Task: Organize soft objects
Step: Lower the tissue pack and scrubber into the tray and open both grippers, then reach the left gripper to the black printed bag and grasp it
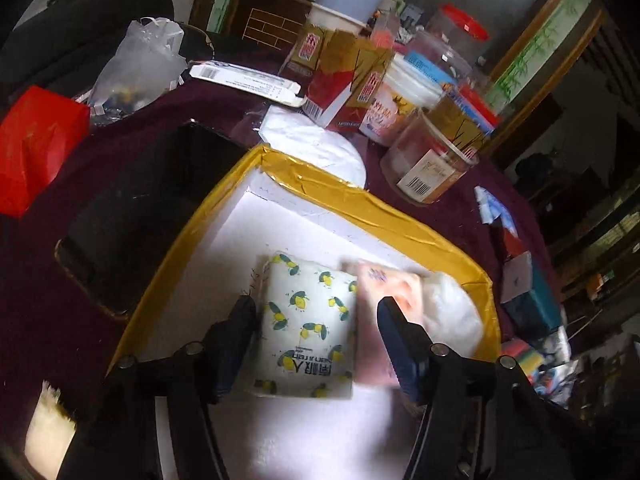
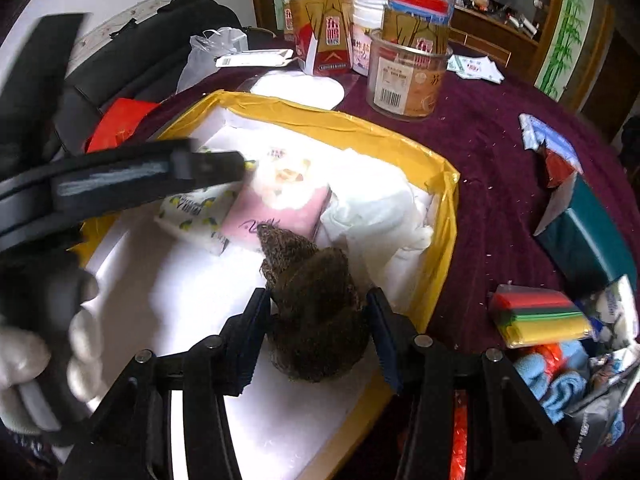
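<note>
A white foam box with yellow-taped rim (image 1: 352, 196) (image 2: 320, 120) sits on the maroon tablecloth. Inside lie a lemon-print tissue pack (image 1: 308, 328) (image 2: 192, 216), a pink tissue pack (image 1: 384, 292) (image 2: 276, 216) and crumpled white soft material (image 1: 452, 312) (image 2: 380, 208). My left gripper (image 1: 316, 320) is open, its fingers on either side of the lemon-print pack; it also shows in the right wrist view (image 2: 208, 168). My right gripper (image 2: 318, 312) is shut on a brown bristly scrubber (image 2: 316, 312) and holds it over the box's near part.
Behind the box stand a clear jar (image 2: 404, 76), red and gold cartons (image 2: 320, 36) and a white round pad (image 2: 300, 88). A stack of coloured cloths (image 2: 540, 320), a blue cloth (image 2: 556, 384) and a dark green box (image 2: 592, 240) lie on the right. A red bag (image 1: 36, 148) is on the left.
</note>
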